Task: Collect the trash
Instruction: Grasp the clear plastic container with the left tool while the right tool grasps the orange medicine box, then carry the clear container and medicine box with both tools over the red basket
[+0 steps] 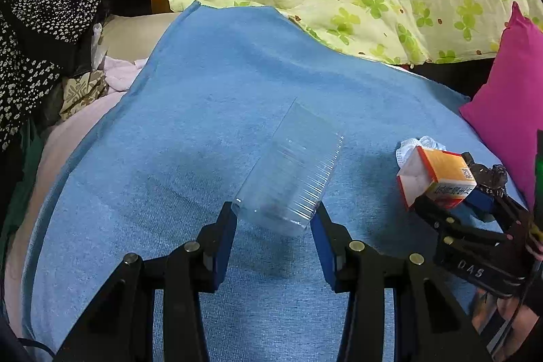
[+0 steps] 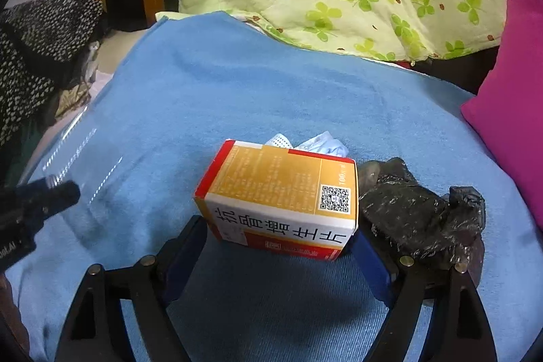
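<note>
Both grippers are loaded, and both are held above the blue towel spread over the bed.

Left gripper: closed on a clear plastic cup. The cup is pinched near one end between the blue pads and projects forward and upward, clear of the towel as far as can be judged. Which end is gripped, rim or base, cannot be told through the transparent wall.

Right gripper: closed on an orange and white carton with a QR code on one face. In the left wrist view the same carton is seen tilted, with one end flap apparently open.

Uncollected items on the towel: a crumpled black plastic bag just beside the right gripper, and a crumpled white tissue just behind the carton. No bin or collection bag is identified in either view.

Risks noted (judgement):
- The cup is thin-walled and held only at its end; deformation under the pads, or a slip out sideways, is considered possible if it is swung quickly.
- The carton is held by its lower edges only; rotation between the pads is likely if it is tipped further, and anything inside could be spilled through the open flap.
- With both grippers occupied, the bag and tissue cannot be taken until one load is deposited; an attempt to pinch a second item is expected to cost the first.
- The two grippers are near each other, so contact between cup and carton is possible during transfer.
</note>
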{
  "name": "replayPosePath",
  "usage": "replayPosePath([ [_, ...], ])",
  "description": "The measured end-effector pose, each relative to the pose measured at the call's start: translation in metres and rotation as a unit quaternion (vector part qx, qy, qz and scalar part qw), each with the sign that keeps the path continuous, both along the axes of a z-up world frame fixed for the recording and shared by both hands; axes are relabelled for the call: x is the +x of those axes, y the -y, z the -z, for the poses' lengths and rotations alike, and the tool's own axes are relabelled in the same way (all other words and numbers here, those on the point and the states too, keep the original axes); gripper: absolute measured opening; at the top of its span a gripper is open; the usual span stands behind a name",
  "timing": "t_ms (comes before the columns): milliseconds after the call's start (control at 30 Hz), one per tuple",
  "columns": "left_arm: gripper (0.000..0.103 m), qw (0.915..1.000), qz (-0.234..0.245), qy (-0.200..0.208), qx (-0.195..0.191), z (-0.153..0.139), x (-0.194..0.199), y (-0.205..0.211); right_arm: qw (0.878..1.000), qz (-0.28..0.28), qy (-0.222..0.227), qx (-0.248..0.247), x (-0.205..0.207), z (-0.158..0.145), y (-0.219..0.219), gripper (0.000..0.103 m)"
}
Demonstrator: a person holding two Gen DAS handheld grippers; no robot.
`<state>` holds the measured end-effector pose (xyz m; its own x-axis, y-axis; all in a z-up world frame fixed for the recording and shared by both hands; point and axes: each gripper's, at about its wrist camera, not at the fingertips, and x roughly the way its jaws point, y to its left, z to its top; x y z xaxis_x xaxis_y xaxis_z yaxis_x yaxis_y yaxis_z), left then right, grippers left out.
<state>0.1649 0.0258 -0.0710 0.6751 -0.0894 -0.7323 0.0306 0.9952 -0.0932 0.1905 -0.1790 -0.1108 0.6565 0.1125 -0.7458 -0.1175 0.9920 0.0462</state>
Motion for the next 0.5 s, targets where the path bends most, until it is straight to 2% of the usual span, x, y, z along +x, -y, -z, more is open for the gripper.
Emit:
replayPosePath([
  [100, 0.046, 1.0000, -0.003, 0.001, -0.001, 0.000, 0.000, -0.001, 1.000, 0.003, 0.012, 0.010, -0.005, -0.006, 0.001, 0.087],
  [200, 0.046, 1.0000, -0.002, 0.001, 0.002, 0.000, 0.000, 0.001, 1.000, 0.013, 0.011, 0.016, -0.004, -0.006, 0.001, 0.101],
  [333, 0.046, 1.0000, -0.002, 0.000, 0.006, 0.001, 0.001, 0.001, 1.000, 0.015, 0.003, 0.018, 0.002, -0.001, -0.003, 0.102],
  [400, 0.046, 1.0000, -0.005, -0.002, 0.007, 0.001, 0.001, 0.001, 0.999, 0.021, 0.001, 0.023, 0.005, -0.001, -0.002, 0.101],
  [433, 0.046, 0.9999, -0.006, -0.002, 0.008, 0.002, 0.002, 0.001, 0.999, 0.026, -0.002, 0.023, 0.006, -0.001, -0.002, 0.090],
  [467, 0.046, 0.9999, -0.007, -0.002, 0.010, 0.002, 0.002, 0.001, 0.999, 0.027, -0.005, 0.023, 0.006, -0.001, -0.001, 0.084],
  [500, 0.046, 0.9999, -0.009, -0.004, 0.010, 0.002, 0.003, 0.001, 0.999, 0.029, -0.006, 0.023, 0.006, -0.001, 0.000, 0.084],
])
